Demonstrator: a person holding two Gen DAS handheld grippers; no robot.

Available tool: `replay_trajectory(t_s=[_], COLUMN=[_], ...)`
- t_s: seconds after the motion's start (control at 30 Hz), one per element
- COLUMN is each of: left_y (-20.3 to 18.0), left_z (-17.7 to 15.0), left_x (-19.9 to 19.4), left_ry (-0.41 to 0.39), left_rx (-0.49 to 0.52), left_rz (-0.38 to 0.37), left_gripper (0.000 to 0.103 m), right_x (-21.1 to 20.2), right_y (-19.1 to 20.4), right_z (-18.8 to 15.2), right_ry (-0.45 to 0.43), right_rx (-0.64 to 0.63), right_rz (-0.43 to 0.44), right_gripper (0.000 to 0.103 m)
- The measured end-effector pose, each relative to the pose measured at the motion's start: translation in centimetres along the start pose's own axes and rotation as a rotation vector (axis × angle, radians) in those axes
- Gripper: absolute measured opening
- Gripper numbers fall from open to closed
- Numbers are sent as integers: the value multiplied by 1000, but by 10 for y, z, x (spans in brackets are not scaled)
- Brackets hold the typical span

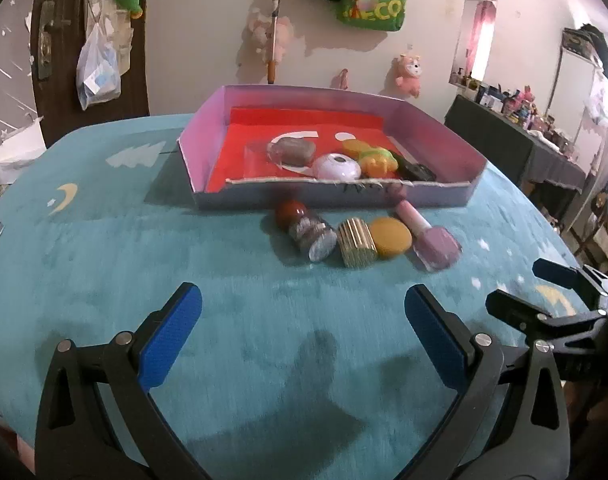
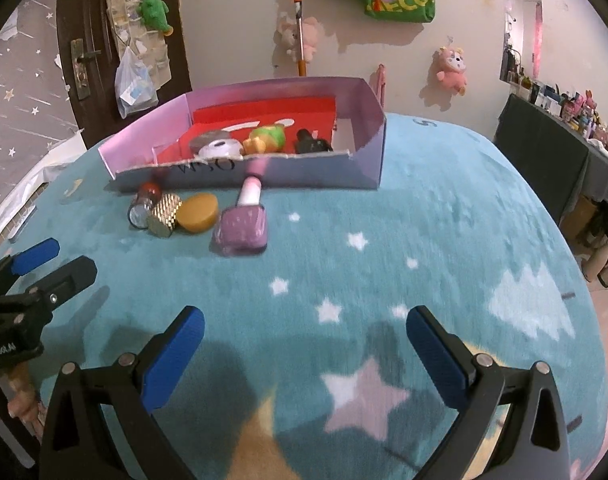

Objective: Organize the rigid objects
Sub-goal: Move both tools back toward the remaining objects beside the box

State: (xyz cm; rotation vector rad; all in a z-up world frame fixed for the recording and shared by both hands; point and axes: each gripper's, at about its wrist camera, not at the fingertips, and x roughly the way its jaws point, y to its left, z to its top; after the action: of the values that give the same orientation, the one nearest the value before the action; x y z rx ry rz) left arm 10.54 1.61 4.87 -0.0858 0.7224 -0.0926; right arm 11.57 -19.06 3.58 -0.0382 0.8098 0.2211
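Note:
A shallow pink box [image 1: 436,130] [image 2: 364,92] with a red lining holds a grey stone [image 1: 291,149], a white round case [image 1: 336,167], an orange-green toy [image 1: 378,159] and a black bottle [image 1: 416,170]. In front of it on the teal cloth lie a red-capped jar [image 1: 306,230] [image 2: 143,204], a gold ribbed cap [image 1: 356,242] [image 2: 164,214], an orange disc [image 1: 390,237] [image 2: 197,212] and a pink nail polish bottle [image 1: 430,236] [image 2: 245,222]. My left gripper [image 1: 304,304] is open and empty, short of the row. My right gripper [image 2: 306,328] is open and empty, nearer than the bottle.
The teal star-patterned cloth [image 2: 424,220] covers a round table. The right gripper shows at the right edge of the left wrist view [image 1: 544,292]; the left gripper shows at the left edge of the right wrist view [image 2: 51,262]. A dark side table [image 2: 544,152] with bottles stands right.

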Motion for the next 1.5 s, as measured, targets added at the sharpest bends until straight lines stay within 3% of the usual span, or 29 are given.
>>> replay_trajectory(t_s=[0.47, 0.73, 1.0, 1.2, 1.37, 1.5], left_y=[18, 20, 28, 37, 36, 27], left_z=[46, 52, 46, 46, 52, 50], left_x=[47, 77, 68, 51, 46, 58], left_ry=[117, 198, 159, 142, 144, 156], left_rx=[-42, -41, -7, 72, 32, 68], left_rz=[32, 73, 63, 159, 85, 107], left_gripper=[103, 103, 103, 103, 103, 103], right_x=[39, 57, 68, 68, 69, 67], right_y=[6, 3, 6, 9, 9, 9], right_z=[45, 53, 51, 51, 51, 51], right_ry=[64, 107, 140, 141, 139, 139], right_rx=[-25, -12, -28, -38, -36, -37], right_rz=[30, 61, 61, 61, 68, 71], right_gripper=[103, 103, 103, 103, 103, 103])
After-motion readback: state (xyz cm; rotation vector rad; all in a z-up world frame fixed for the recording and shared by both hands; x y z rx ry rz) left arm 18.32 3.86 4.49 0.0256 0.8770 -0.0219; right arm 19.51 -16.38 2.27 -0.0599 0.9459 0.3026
